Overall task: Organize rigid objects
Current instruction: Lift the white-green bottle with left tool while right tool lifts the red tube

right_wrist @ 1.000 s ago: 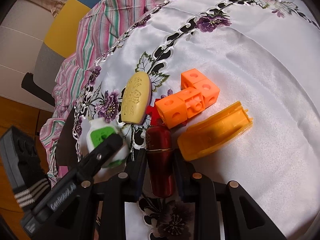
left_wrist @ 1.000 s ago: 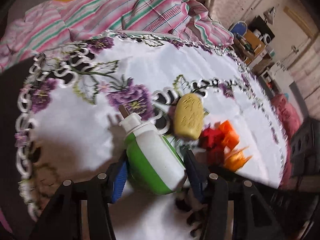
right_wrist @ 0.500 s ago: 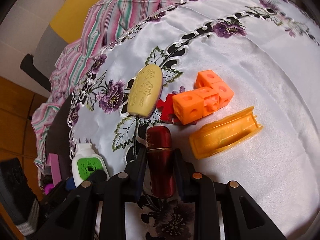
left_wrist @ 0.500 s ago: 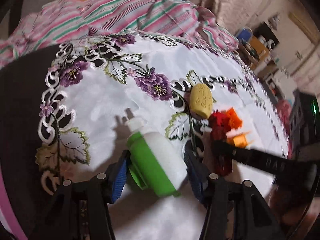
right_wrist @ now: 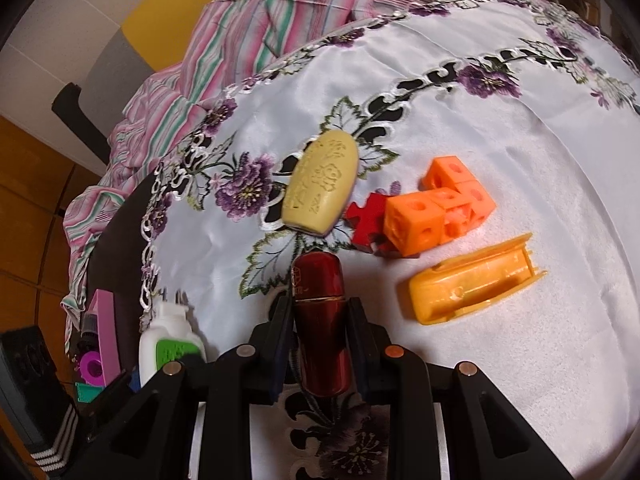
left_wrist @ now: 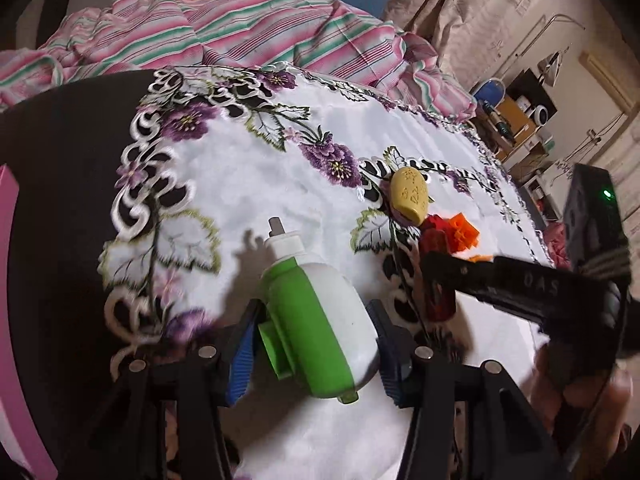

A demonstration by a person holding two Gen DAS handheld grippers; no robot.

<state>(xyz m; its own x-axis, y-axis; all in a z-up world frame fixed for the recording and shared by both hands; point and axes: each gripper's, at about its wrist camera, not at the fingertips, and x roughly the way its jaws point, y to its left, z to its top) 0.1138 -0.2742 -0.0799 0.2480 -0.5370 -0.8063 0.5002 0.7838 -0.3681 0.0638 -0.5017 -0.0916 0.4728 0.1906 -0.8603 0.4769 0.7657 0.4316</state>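
Carried leftward, green bottle (left_wrist: 316, 332) sits in closing left gripper (left_wrist: 312, 344) (right gripper (right_wrist: 320, 336) pinching red tube (right_wrist: 320, 320)).

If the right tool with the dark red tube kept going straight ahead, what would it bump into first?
Probably the yellow oval piece, lying just beyond the tip of the dark red tube held in the right tool. The red puzzle piece sits slightly right of that line; depth is uncertain.
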